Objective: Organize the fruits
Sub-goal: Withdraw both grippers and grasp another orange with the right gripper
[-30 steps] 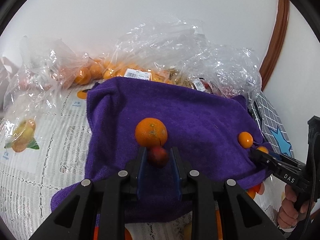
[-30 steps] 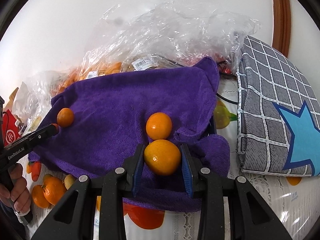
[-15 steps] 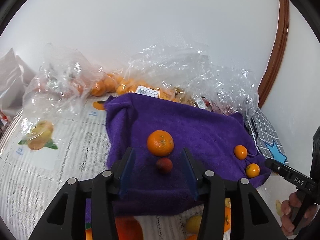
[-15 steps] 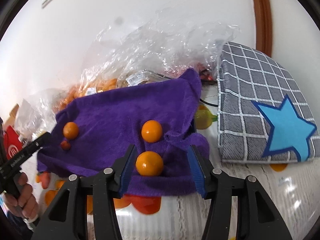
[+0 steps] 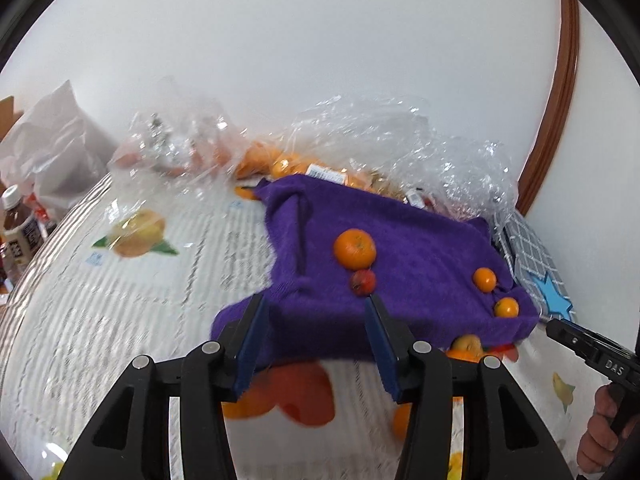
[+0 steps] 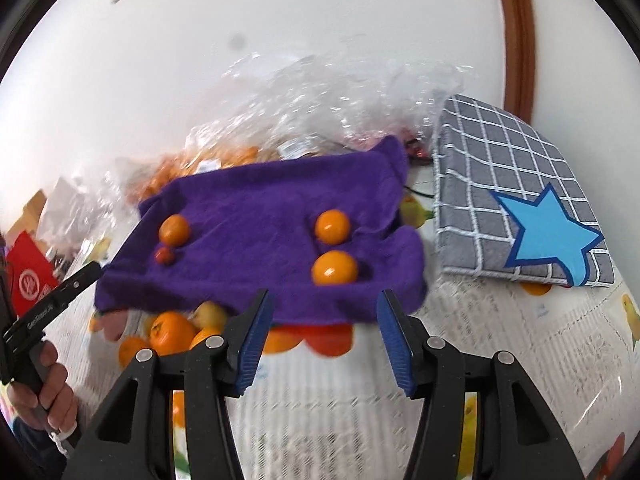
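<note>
A purple towel (image 5: 420,248) (image 6: 260,200) lies on the table. On it sit a mandarin (image 5: 355,249) (image 6: 174,230) with a small red fruit (image 5: 363,281) (image 6: 165,255) touching it, and two oranges (image 6: 332,226) (image 6: 334,267), also in the left wrist view (image 5: 484,279) (image 5: 506,307). My left gripper (image 5: 316,320) is open and empty, short of the towel's near edge. My right gripper (image 6: 326,316) is open and empty, just short of the nearer orange.
Clear plastic bags (image 5: 400,140) with more oranges lie behind the towel. A grey checked cushion with a blue star (image 6: 520,200) is at the right. Loose fruit (image 6: 172,330) lies at the towel's near left corner. Bottles (image 5: 18,224) stand far left.
Both grippers opened, released their fruit onto the towel and pulled back. The red fruit now rests by the mandarin, the orange by the other orange.
</note>
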A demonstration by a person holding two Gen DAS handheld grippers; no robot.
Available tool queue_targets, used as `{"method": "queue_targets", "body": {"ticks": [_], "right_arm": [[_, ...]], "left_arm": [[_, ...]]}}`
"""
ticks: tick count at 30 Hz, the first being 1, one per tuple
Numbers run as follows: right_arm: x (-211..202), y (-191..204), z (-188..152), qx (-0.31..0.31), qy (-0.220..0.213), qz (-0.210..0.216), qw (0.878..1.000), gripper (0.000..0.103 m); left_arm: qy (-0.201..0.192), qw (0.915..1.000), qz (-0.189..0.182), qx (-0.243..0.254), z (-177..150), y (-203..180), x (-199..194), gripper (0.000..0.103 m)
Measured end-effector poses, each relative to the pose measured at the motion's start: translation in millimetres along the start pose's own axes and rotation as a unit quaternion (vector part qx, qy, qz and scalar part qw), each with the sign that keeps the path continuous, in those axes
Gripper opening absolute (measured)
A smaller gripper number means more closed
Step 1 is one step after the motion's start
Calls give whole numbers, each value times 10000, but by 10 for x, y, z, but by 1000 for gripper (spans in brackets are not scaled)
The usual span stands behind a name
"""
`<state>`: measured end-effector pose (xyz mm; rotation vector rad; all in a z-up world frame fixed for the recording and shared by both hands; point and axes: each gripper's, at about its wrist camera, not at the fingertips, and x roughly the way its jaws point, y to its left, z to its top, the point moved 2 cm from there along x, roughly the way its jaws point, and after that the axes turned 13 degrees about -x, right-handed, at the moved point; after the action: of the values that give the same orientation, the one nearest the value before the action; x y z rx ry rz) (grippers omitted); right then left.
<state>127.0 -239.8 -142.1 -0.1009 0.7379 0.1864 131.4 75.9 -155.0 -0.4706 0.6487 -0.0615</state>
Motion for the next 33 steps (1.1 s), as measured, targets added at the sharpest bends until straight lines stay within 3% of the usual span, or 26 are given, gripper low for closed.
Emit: {"method": "queue_targets", "body": {"ticks": [15, 20, 25, 30, 33], "right_arm": [[-137, 566, -238, -440, 84, 544, 9975, 49], [-112, 727, -335, -516, 195, 921, 9942, 46], [14, 903, -451, -768, 419, 1001, 9911, 44], [135, 940, -521, -800, 621, 1050, 9893, 39], [148, 944, -538, -792, 619, 1142, 9884, 31]], "left_arm": [[96, 9994, 104, -301, -171, 244, -248, 47], [128, 9994, 108, -295, -173, 245, -234, 47], [135, 9996, 69, -259, -172, 225, -229, 47], [159, 9998, -14, -136, -192, 168, -225, 47], [182, 9998, -83, -65, -206, 131, -225, 47]]}}
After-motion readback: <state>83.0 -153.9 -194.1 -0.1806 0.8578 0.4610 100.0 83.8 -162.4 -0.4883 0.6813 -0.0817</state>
